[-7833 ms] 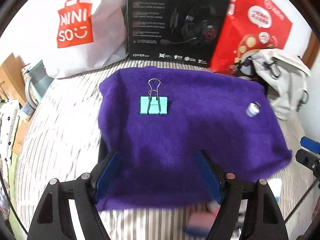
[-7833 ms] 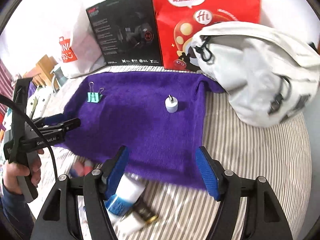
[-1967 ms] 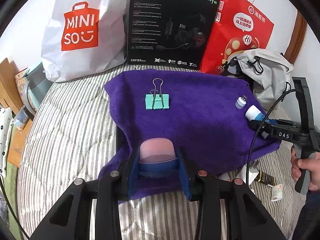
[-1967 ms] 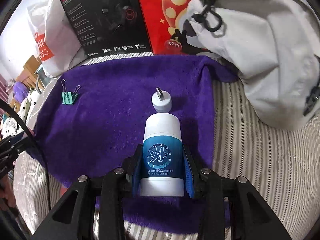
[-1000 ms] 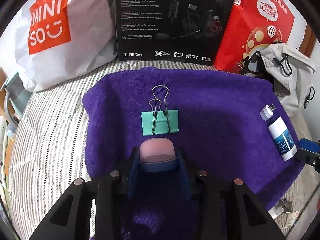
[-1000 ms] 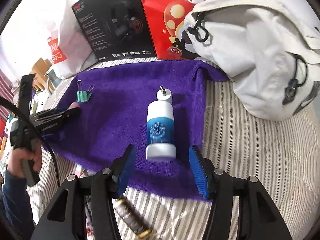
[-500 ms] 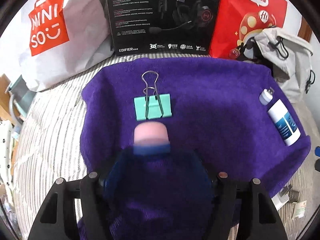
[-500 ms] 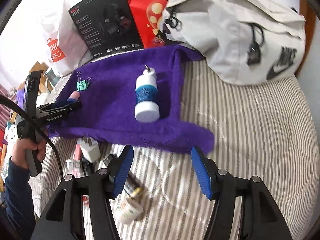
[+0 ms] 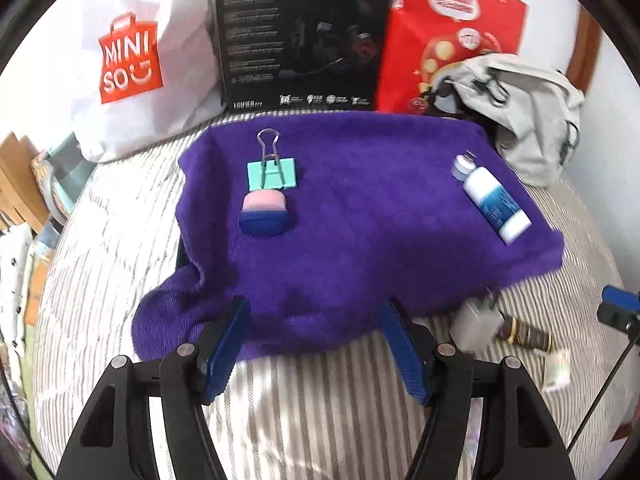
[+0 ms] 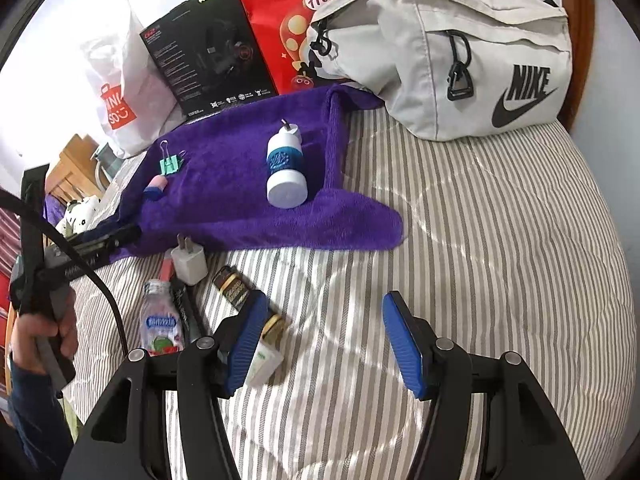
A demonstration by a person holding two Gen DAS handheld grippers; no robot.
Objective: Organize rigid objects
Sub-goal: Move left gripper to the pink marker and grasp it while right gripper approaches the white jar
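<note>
Both claws gape empty: the right claw [image 10: 322, 344] half hides a small white box [image 10: 264, 362]; left claw [image 9: 316, 346] over purple towel [image 9: 360, 216]

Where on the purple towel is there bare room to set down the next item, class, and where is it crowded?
The purple towel is bare through its middle, between the pink-and-blue eraser below the green binder clip and the white bottle, and along its near edge. It is crowded off the towel, around the white charger on the striped bedding.

Grey Nike bag [image 10: 440, 52], black headset box [image 9: 300, 36]
</note>
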